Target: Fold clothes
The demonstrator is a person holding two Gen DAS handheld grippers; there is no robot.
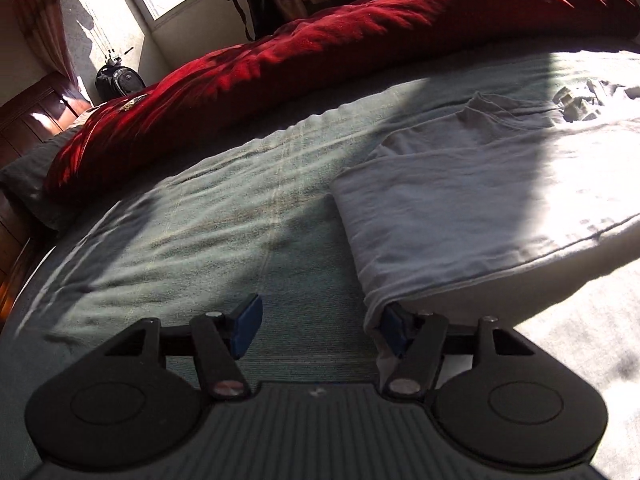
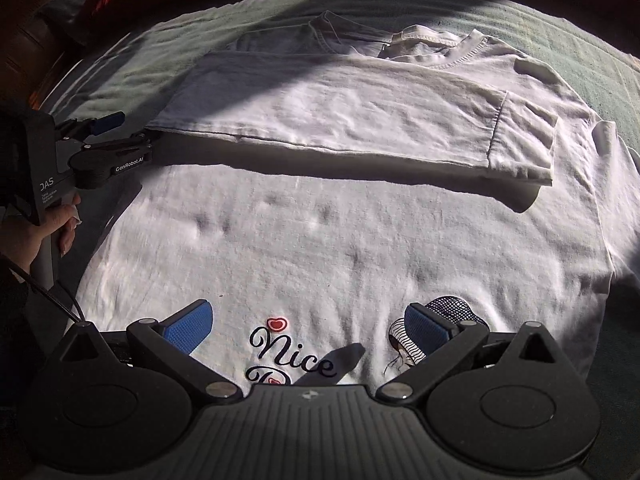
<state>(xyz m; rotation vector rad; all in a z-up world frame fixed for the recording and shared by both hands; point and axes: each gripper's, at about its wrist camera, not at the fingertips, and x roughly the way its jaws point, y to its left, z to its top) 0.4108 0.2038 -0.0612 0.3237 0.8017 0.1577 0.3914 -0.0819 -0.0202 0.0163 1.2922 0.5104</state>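
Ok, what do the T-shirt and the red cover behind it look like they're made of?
T-shirt: looks like matte white cotton knit; soft creases, stitched ribbed collar, printed lettering. Red cover: thick, puffy, slightly fuzzy cloth, maybe fleece or velvet; fibre unclear.

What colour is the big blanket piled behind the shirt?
Deep red blanket, clearest in the left wrist view.

Red duvet (image 1: 320, 40) on green bedsheet (image 1: 220, 232)
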